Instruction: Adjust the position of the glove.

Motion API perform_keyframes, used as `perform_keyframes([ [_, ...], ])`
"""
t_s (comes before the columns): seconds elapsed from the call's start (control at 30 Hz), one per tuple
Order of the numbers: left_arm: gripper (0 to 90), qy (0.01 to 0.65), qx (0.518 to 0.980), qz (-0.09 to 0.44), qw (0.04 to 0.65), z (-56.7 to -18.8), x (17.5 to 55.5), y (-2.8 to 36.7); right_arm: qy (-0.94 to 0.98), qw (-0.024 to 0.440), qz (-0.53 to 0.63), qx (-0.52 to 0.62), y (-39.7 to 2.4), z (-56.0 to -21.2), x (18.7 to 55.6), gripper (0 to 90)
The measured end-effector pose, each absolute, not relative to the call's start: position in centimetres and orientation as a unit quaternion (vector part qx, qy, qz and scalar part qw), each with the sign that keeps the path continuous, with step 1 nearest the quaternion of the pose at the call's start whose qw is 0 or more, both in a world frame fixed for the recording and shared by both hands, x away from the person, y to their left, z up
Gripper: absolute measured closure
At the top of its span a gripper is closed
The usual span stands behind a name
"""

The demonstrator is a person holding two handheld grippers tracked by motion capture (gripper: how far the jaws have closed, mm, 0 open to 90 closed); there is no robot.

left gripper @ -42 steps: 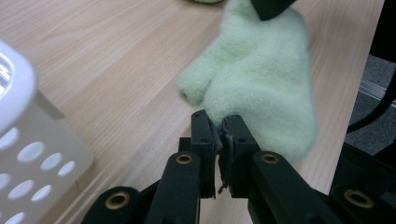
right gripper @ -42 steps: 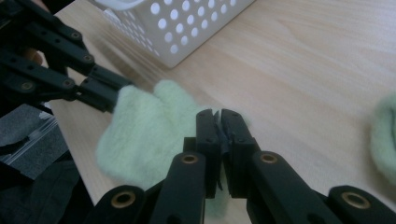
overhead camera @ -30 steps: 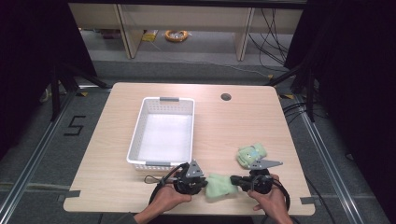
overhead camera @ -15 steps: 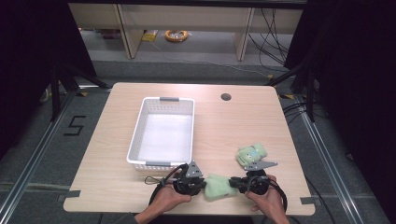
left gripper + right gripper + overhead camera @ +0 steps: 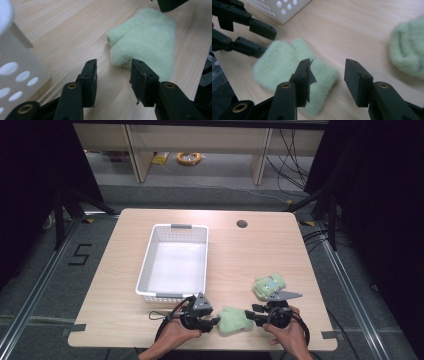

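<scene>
A folded pale green fuzzy cloth (image 5: 235, 320) lies on the table near the front edge, between my two grippers. My left gripper (image 5: 216, 321) sits at its left end. Its jaws have just been opening and now stand open (image 5: 113, 66), with bare table between them and the cloth (image 5: 147, 37) just beyond the right jaw. My right gripper (image 5: 250, 312) is at the cloth's right end. Its jaws have also just been opening and stand open (image 5: 327, 66). The cloth's edge (image 5: 279, 65) reaches partly between them, not pressed.
A white perforated basket (image 5: 175, 260) stands behind the left gripper, close to it (image 5: 15, 70). A second green fuzzy bundle (image 5: 268, 285) lies just behind the right gripper (image 5: 409, 52). A round hole (image 5: 242, 224) is in the table's far side.
Both hands and the folded cloth stay in place near the front edge. The jaw tips at the cloth's two ends appear to have parted.
</scene>
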State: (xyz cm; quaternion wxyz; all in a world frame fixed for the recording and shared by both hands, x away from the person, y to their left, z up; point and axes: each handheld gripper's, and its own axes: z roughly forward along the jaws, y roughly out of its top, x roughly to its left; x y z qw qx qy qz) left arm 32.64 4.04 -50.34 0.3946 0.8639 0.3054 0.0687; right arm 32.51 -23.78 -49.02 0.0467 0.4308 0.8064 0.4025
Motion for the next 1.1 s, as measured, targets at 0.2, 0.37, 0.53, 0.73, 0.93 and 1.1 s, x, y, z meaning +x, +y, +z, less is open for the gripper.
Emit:
perform_keyframes([
  [0.2,41.1,0.327,0.855,0.056,0.400,-49.6,31.8,4.7,0.799,0.092,0.412,0.427,-25.6,-47.7,33.1,54.2],
  [0.37,34.9,0.343,0.843,0.050,0.410,-49.3,31.2,5.8,0.801,0.126,0.392,0.434,-26.8,-47.4,33.9,53.4],
  [0.53,31.4,0.350,0.837,0.042,0.418,-49.1,30.6,6.5,0.794,0.151,0.389,0.441,-28.0,-47.0,35.1,52.5],
  [0.73,29.8,0.363,0.832,0.024,0.419,-49.9,29.5,6.8,0.791,0.168,0.372,0.456,-29.1,-47.3,36.5,52.6],
  [0.93,28.5,0.356,0.834,0.024,0.420,-50.0,28.8,7.1,0.792,0.177,0.357,0.462,-29.7,-47.2,38.0,53.6],
  [1.1,25.9,0.355,0.832,0.026,0.425,-50.1,28.4,7.5,0.798,0.170,0.352,0.459,-29.9,-47.8,39.6,55.3],
])
